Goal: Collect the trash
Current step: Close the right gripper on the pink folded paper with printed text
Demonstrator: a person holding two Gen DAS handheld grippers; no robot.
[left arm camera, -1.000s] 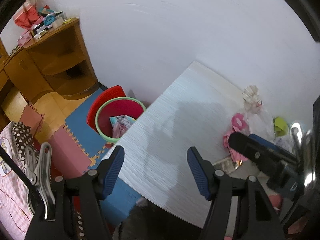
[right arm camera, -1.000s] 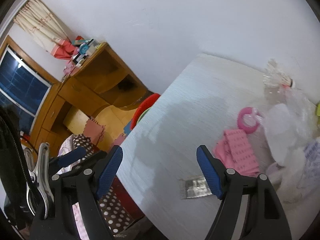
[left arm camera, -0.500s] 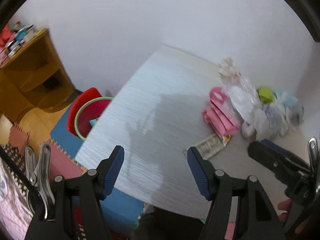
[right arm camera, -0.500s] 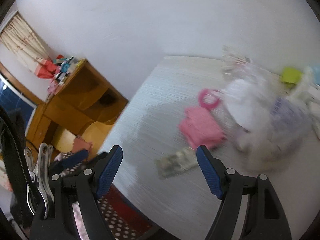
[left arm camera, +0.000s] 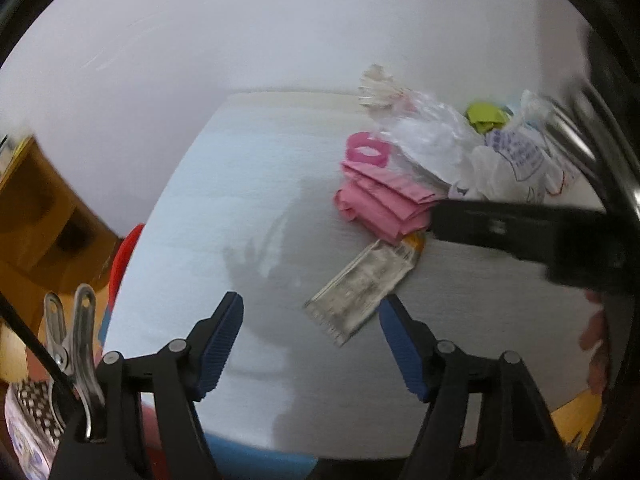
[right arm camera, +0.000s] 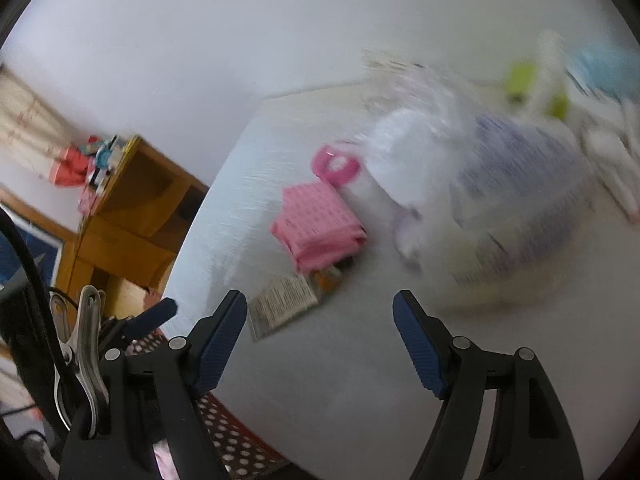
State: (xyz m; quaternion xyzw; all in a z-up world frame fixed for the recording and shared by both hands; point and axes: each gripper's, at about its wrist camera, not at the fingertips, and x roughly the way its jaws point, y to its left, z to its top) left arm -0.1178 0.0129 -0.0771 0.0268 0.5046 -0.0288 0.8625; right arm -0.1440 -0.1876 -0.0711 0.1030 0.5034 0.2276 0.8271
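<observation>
Home rm: wooden shelf (right arm camera: 132, 208), curtain (right arm camera: 24, 120).

1. Print covered the silver wrapper (left arm camera: 362, 284) near the worktop's (left arm camera: 248, 184) front edge, but it was too small to read.
2. Purple marks on the white bag (left arm camera: 516, 160) and rows of marks on the pink packet (right arm camera: 316, 224) were illegible.

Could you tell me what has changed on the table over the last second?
Both grippers swung toward the trash pile: the left gripper, jaws opening, now hangs by the silver wrapper; the right gripper is open and empty. Nothing was grasped. The wrapper, pink packet and bags stayed put.
</observation>
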